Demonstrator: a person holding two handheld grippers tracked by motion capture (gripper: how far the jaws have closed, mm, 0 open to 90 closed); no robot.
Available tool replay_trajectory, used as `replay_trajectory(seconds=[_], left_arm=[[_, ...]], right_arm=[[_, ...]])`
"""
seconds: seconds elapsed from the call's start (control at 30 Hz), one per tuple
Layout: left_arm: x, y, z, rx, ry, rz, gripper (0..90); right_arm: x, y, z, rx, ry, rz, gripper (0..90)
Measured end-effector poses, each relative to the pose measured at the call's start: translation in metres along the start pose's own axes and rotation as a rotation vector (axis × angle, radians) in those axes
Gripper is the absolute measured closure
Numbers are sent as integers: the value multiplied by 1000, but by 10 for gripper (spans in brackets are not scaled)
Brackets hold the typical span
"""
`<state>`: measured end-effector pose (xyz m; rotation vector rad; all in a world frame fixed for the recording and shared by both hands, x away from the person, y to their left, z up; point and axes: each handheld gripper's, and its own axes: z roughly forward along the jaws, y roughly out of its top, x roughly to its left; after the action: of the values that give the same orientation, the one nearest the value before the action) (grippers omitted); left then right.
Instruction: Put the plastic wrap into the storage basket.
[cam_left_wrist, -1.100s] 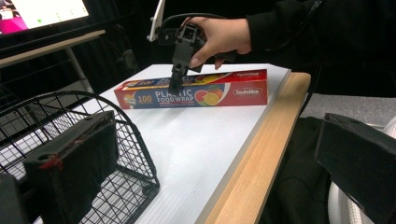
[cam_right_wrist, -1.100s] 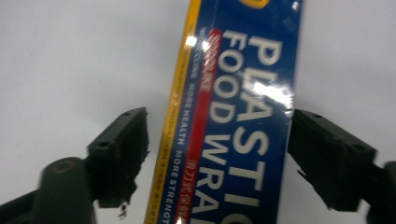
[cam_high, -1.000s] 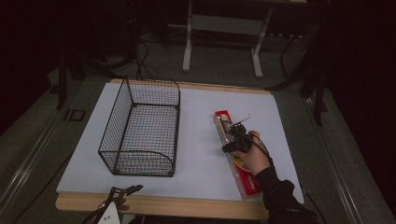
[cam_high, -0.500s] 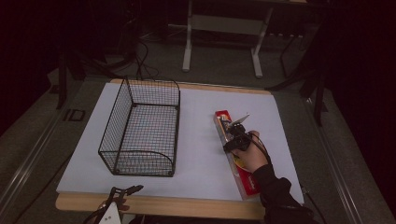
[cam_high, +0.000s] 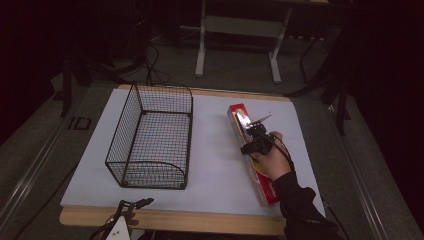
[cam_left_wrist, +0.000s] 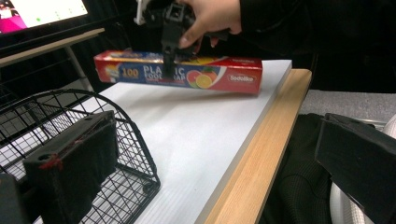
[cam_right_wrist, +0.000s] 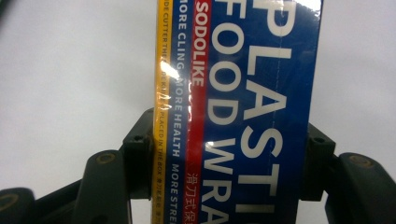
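A long red and blue plastic food wrap box (cam_high: 239, 118) lies along the right side of the white board (cam_high: 215, 170). My right gripper (cam_high: 255, 137), held by a hand, reaches down over the box's middle. In the right gripper view its two jaws press against both long sides of the box (cam_right_wrist: 261, 93), so the gripper (cam_right_wrist: 229, 158) is shut on it. The left gripper view shows that same box (cam_left_wrist: 210, 77) and the right gripper (cam_left_wrist: 167, 65) from the side. My left gripper (cam_high: 127, 210) hovers low at the table's front edge, open and holding nothing.
A black wire basket (cam_high: 155, 90) stands on the left half of the board, its curved front end close to my left gripper (cam_left_wrist: 130, 140). The table's wooden front edge (cam_left_wrist: 261, 140) runs beside a dark sleeve. Metal stand legs (cam_high: 202, 55) are on the floor beyond.
The right hand and gripper have shifted slightly farther along the box toward its far end. The box, basket and left gripper stay where they were.
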<state>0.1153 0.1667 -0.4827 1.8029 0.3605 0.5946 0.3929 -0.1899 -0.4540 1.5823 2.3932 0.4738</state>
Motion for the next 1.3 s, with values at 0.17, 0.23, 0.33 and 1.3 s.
replay_trajectory(seconds=[0.17, 0.23, 0.33, 1.3], left_arm=[[0, 0, 0, 0, 0, 0, 1], [0, 0, 0, 0, 0, 0, 1], [0, 0, 0, 0, 0, 0, 1], [0, -1, 1, 1, -5, -3, 1]], right_arm=[[4, 9, -17, -48, -9, -6, 390], [6, 13, -24, -68, -5, -6, 391], [11, 17, -35, -92, 5, -14, 391], [87, 83, -113, -291, 23, -133, 393]])
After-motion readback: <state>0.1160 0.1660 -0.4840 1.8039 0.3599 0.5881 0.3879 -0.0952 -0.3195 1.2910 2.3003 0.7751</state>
